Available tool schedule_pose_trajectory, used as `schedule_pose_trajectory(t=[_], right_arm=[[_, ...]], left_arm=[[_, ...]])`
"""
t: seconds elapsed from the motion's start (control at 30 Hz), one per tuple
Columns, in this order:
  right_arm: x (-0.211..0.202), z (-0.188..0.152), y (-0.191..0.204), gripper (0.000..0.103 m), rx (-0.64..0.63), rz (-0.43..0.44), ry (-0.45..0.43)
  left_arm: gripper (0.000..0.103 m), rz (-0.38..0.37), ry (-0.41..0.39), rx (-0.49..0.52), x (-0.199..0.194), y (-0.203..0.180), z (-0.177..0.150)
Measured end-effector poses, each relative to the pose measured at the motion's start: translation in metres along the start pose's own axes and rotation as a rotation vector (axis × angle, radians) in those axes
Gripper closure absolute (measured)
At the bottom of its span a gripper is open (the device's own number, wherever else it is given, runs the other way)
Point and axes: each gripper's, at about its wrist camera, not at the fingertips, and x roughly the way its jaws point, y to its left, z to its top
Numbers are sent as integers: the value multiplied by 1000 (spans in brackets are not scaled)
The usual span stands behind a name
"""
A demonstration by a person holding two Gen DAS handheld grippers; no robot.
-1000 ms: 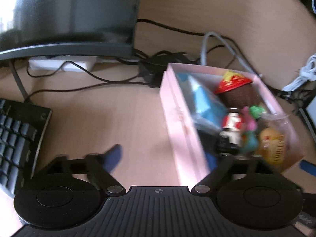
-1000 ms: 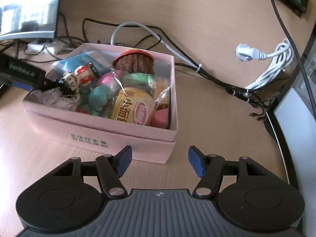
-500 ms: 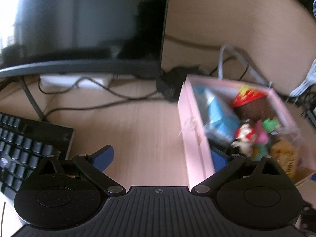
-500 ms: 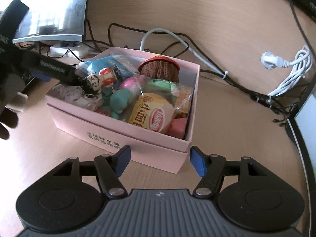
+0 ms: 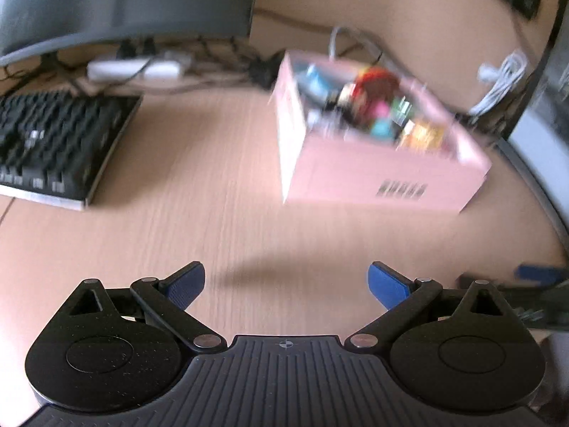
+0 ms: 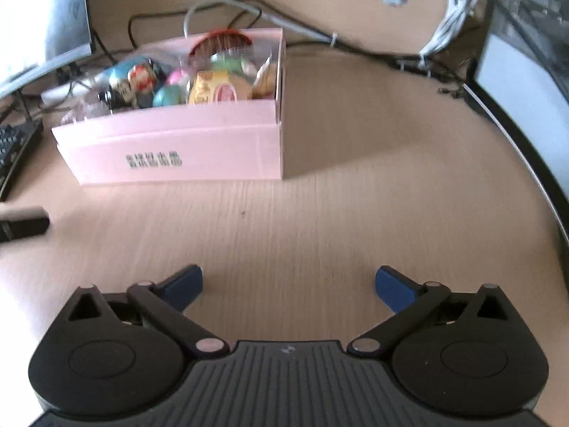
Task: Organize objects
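Observation:
A pink cardboard box (image 6: 185,142) stands on the wooden desk, filled with several small toys and snack packets, among them a yellow packet (image 6: 213,90), a teal toy (image 6: 167,96) and a red-topped brown item (image 6: 220,44). It also shows, blurred, in the left wrist view (image 5: 377,178). My right gripper (image 6: 288,283) is open and empty, well back from the box's front wall. My left gripper (image 5: 286,281) is open and empty, back from the box and to its left.
A black keyboard (image 5: 53,142) lies at the left. A dark monitor (image 5: 124,0) stands behind it, with a white power strip (image 5: 135,67) and cables. A white plug cable (image 6: 441,10) lies at the back right. A second screen's edge (image 6: 526,82) is at the right.
Both grippers have pulled back from the box, which now looks smaller and farther. The left gripper has come out of the box and both stand wide open.

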Motion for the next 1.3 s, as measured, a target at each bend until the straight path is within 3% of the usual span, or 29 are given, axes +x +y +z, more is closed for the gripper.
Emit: schedule_pose_trajectory(t=[0.2, 0.3, 0.4, 1.3], right_arm=[[1, -8, 11, 0, -30, -53, -89], [10, -8, 6, 0, 12, 0, -139], [13, -11, 9, 0, -2, -8, -198], [27, 2, 18, 0, -21, 30, -198]], left_arm=[[1, 113, -159, 128, 17, -20, -17], [1, 114, -158, 106, 22, -21, -12], [0, 118, -158, 104, 26, -24, -7], [0, 115, -157, 110, 31, -27, -3]])
